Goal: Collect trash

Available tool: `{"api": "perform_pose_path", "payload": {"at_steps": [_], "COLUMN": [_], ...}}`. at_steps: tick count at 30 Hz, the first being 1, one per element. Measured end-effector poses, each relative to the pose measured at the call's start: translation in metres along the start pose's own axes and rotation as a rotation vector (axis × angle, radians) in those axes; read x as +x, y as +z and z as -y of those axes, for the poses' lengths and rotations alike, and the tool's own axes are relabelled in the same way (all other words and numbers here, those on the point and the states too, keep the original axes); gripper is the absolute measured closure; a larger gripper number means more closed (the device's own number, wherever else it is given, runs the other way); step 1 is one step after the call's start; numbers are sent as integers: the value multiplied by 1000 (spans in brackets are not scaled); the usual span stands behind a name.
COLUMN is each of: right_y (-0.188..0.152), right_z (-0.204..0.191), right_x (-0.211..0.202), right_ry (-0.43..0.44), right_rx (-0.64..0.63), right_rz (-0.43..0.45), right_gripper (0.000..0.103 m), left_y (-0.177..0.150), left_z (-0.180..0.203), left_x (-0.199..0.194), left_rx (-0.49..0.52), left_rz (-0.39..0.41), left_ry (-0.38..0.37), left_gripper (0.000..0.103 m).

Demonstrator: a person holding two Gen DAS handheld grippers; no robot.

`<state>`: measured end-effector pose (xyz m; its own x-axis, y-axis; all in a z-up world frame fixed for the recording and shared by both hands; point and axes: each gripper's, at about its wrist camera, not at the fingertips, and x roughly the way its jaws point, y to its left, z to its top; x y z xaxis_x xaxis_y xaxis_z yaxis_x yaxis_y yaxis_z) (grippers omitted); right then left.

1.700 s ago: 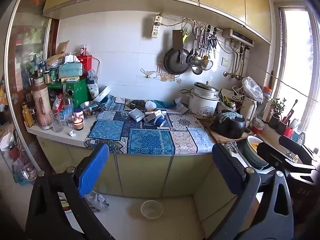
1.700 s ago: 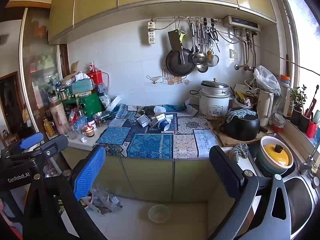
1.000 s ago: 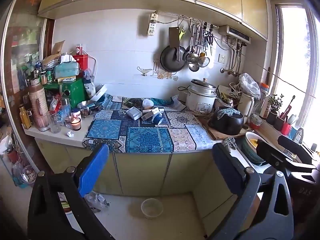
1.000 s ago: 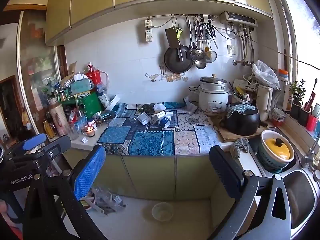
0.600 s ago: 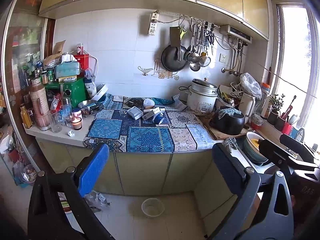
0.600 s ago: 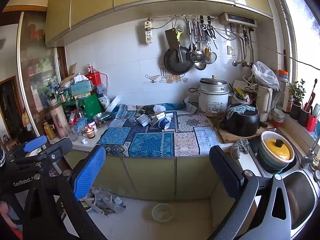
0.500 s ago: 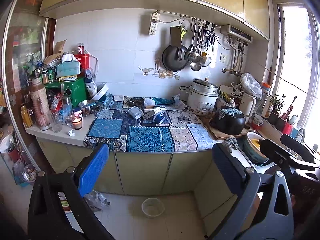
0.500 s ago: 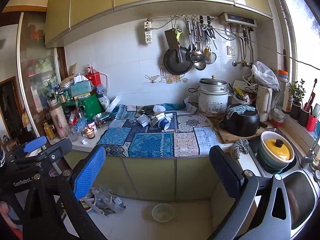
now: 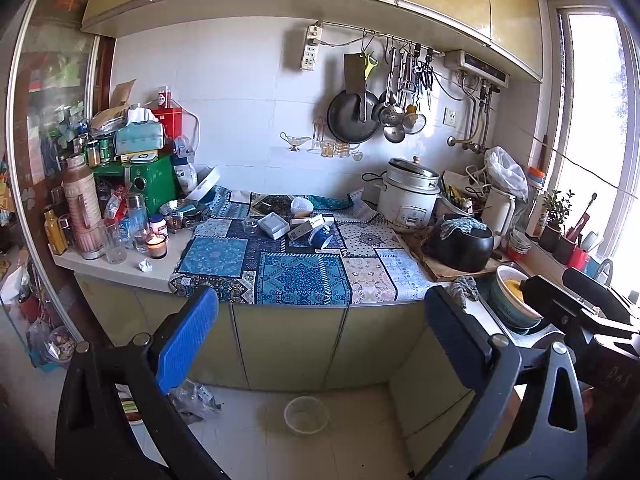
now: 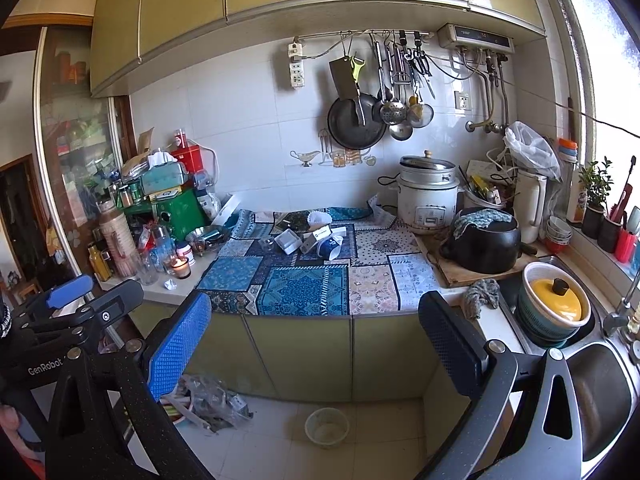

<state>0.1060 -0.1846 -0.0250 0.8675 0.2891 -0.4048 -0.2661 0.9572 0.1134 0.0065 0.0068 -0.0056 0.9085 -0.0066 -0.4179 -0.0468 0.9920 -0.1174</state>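
Gaping wide, both empty: left claw [image 9: 320, 332], right claw [image 10: 316, 332], touching nothing.

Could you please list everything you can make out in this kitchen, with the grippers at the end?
Patterned cloth: one, blue, over the counter.
Small boxes: a few, white, mid-cloth.
Cup: one, blue and white, on its side by the boxes.
Crumpled paper: one, white, on the bare counter by the candle.
Candle: one, lit, left of the cloth.
Rice cooker: one, white, at the back right.
Black pot: one, on a wooden board.
Yellow lid: one, in a basket by the sink.
Plastic bowl: one, clear, on the floor.
Plastic wrappers: a heap, clear, on the floor at left.
Frying pan: one, black, hanging on the wall.
Left gripper: open, empty.
Right gripper: open, empty.
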Motion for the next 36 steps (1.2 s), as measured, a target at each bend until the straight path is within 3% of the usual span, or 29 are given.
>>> {"api": "perform_pose_path", "payload": {"at_steps": [27, 36], "right_y": [8, 10], "right_z": [-6, 17], "right_x": [11, 27], "right_ry": [16, 51], "right_rx": [-2, -2], "right_rz": [-14, -30], "right_gripper": [0, 0], "left_y": [6, 8], "left_z": [6, 16], "left_x": [11, 27], "left_rx": [-9, -24], "left_rz": [-13, -21], "left_ry": [14, 49], "left_gripper": [0, 0]}}
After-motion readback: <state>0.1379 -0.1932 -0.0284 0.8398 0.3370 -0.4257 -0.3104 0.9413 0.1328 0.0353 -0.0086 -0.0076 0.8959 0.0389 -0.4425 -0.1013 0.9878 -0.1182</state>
